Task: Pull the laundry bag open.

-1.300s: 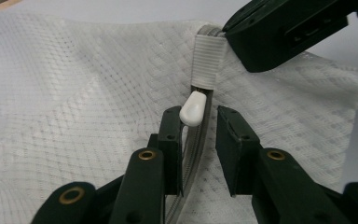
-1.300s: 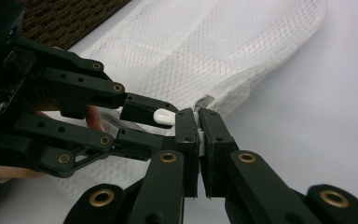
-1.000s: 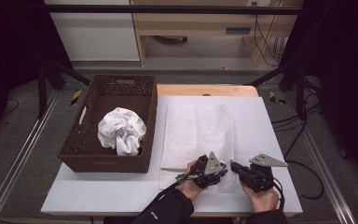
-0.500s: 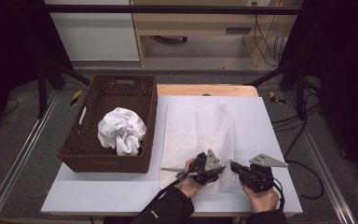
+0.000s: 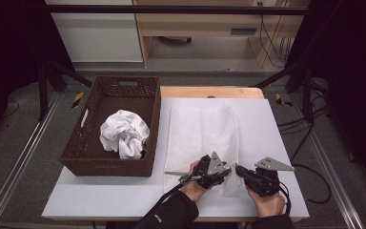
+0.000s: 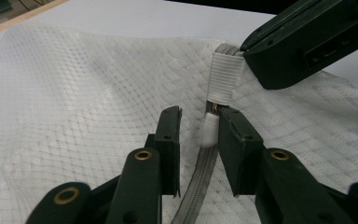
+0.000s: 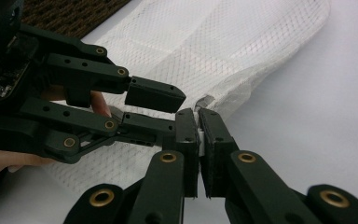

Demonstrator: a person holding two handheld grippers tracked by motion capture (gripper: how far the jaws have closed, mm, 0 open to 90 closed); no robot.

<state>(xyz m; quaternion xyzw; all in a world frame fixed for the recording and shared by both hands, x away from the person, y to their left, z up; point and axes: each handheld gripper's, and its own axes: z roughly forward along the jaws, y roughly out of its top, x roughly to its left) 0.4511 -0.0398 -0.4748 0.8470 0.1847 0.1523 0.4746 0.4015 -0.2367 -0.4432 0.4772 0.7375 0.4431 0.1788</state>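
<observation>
A white mesh bag (image 5: pixel 200 138) lies flat on the white table (image 5: pixel 276 124), its zipper (image 6: pixel 200 182) at the near end. My right gripper (image 7: pixel 197 114) is shut on the ribbed white tab (image 6: pixel 226 77) at the zipper's end. My left gripper (image 6: pixel 198 116) faces it from the left, tips almost touching the right gripper (image 5: pixel 238 170). Its jaws have just been closing and stand apart around the small white zipper pull (image 6: pixel 209 130), which rests against one jaw with a gap to the other. In the high view the left gripper (image 5: pixel 228 171) sits over the bag's near right corner.
A dark wicker basket (image 5: pixel 76 152) stands on the left of the table and holds a crumpled white cloth (image 5: pixel 124 133). A wooden board (image 5: pixel 209 92) lines the far edge. Bare table lies right of the bag.
</observation>
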